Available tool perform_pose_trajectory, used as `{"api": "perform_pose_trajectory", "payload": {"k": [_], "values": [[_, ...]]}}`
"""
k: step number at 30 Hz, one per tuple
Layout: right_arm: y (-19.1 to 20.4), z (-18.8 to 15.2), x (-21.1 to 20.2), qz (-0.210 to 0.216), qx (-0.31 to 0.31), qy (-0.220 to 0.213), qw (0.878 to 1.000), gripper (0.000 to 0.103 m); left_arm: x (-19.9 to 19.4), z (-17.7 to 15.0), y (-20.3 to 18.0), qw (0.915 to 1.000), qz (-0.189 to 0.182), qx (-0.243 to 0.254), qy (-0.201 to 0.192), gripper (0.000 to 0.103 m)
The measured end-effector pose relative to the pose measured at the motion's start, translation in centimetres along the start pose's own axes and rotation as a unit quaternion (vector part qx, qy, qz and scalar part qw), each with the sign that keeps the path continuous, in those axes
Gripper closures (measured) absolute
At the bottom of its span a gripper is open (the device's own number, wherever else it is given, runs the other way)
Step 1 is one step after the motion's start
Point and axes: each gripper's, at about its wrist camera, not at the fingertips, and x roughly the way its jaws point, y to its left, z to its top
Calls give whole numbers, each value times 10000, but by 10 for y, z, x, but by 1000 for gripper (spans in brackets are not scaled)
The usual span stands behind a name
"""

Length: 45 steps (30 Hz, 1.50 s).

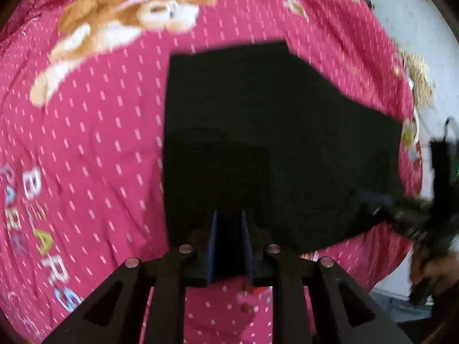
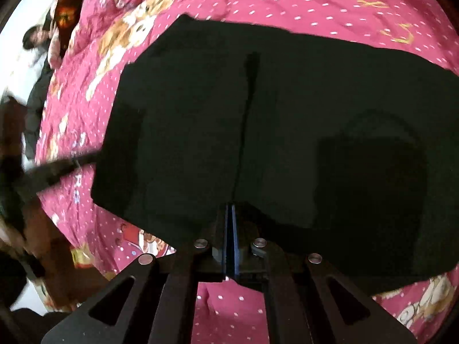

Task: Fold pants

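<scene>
Black pants [image 1: 272, 129] lie folded flat on a pink bedsheet [image 1: 100, 143] printed with teddy bears. My left gripper [image 1: 228, 215] hangs over their near left edge, pointing down, jaws a little apart with no cloth seen pinched. In the right wrist view the pants [image 2: 287, 129] fill the middle, a thin crease running down to my right gripper [image 2: 231, 206]. Its pads stand almost together over the near edge, and I see no cloth between them. Each gripper shows blurred in the other's view: the right gripper [image 1: 381, 209] and the left gripper [image 2: 83, 159].
The bedsheet [image 2: 287, 8] spreads wide around the pants. A pale floor [image 1: 401, 14] and a straw-coloured bundle [image 1: 418, 80] lie past the bed's right edge. A hand [image 1: 430, 269] holds the right gripper. Dark patterned cloth [image 2: 68, 3] lies at the bed's far left corner.
</scene>
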Motion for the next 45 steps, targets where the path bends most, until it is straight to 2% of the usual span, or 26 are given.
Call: {"api": "perform_pose_trajectory", "payload": {"k": [2, 4, 9, 11, 15, 17, 20, 24, 36, 41, 45], "values": [[-6, -3, -9, -50, 21, -124, 9999, 84, 3, -7, -4, 9999, 103, 31, 43, 82], [-16, -9, -15, -159, 117, -188, 9996, 78, 1, -8, -12, 9997, 202, 150, 52, 82], [-48, -32, -34, -326, 668, -442, 9963, 78, -12, -3, -38, 9987, 180, 469, -6, 82], [-63, -42, -43, -433, 879, -516, 9938, 68, -16, 0, -50, 9981, 168, 597, -8, 82], [-97, -64, -62, -313, 1544, -765, 9845, 65, -25, -1, -78, 9957, 100, 917, -46, 82], [-111, -75, -69, -307, 1809, -869, 9792, 56, -28, 0, -89, 9944, 75, 1052, -49, 82], [-131, -89, -76, -227, 2226, -992, 9696, 56, -32, -2, -97, 9925, 38, 1221, -67, 82], [-141, -95, -81, -176, 2471, -1134, 9622, 56, -34, 2, -104, 9914, 54, 1305, -88, 82], [-164, -75, -93, -254, 2482, -1317, 9594, 56, -25, 28, -118, 9910, 350, 1278, -175, 82], [-170, -68, -94, -286, 2402, -1205, 9628, 52, -23, 36, -128, 9886, 492, 1401, -258, 82], [-171, -64, -102, -380, 2279, -1312, 9640, 52, -21, 40, -134, 9868, 541, 1502, -274, 82]]}}
